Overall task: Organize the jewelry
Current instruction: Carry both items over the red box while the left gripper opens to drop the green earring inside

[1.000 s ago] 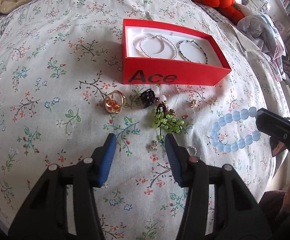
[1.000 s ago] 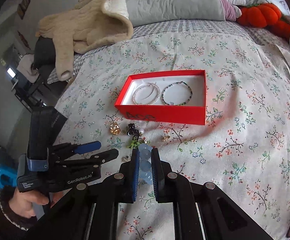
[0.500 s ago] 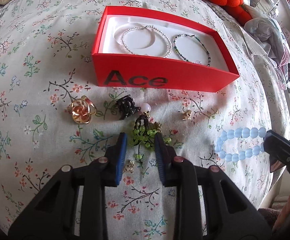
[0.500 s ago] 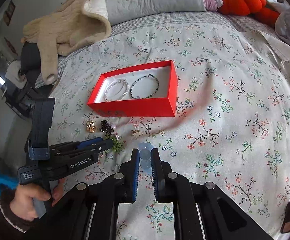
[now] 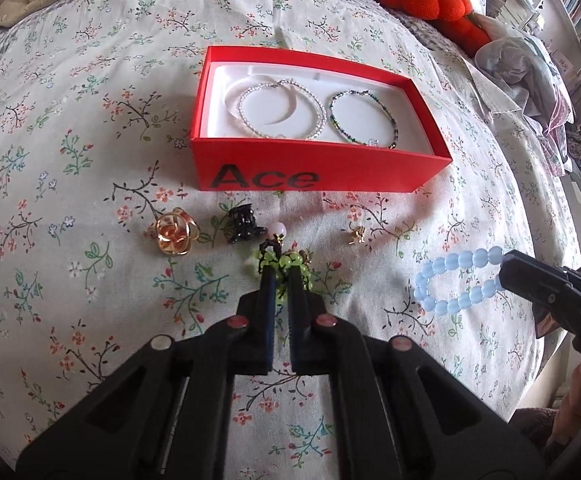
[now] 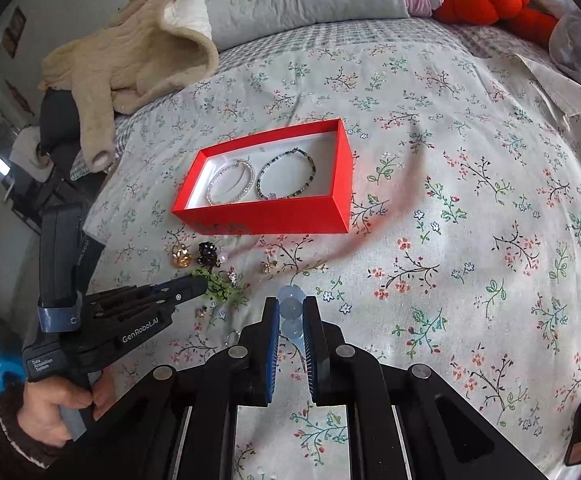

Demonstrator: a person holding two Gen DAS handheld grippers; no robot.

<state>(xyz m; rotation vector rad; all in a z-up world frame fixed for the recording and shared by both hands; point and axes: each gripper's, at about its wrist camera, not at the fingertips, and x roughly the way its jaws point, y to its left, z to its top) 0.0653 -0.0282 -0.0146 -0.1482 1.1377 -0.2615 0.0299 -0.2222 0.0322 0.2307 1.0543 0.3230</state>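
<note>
We had our left gripper (image 5: pixel 281 278) pinched on the green bead cluster (image 5: pixel 286 262) lying on the flowered bedspread (image 5: pixel 90 128), just in front of the red box (image 5: pixel 310 178). Our right gripper (image 6: pixel 291 310) was clamped on the pale blue bead bracelet (image 5: pixel 456 280), which looped out from its fingertips to the right of the cluster. Inside the box lay a white bead bracelet (image 5: pixel 280 110) and a dark green one (image 5: pixel 364 120) side by side, while a gold rose brooch (image 5: pixel 173 232), a black hair clip (image 5: pixel 242 224) and a small gold charm (image 5: pixel 357 235) sat on the cloth near the box's front.
</note>
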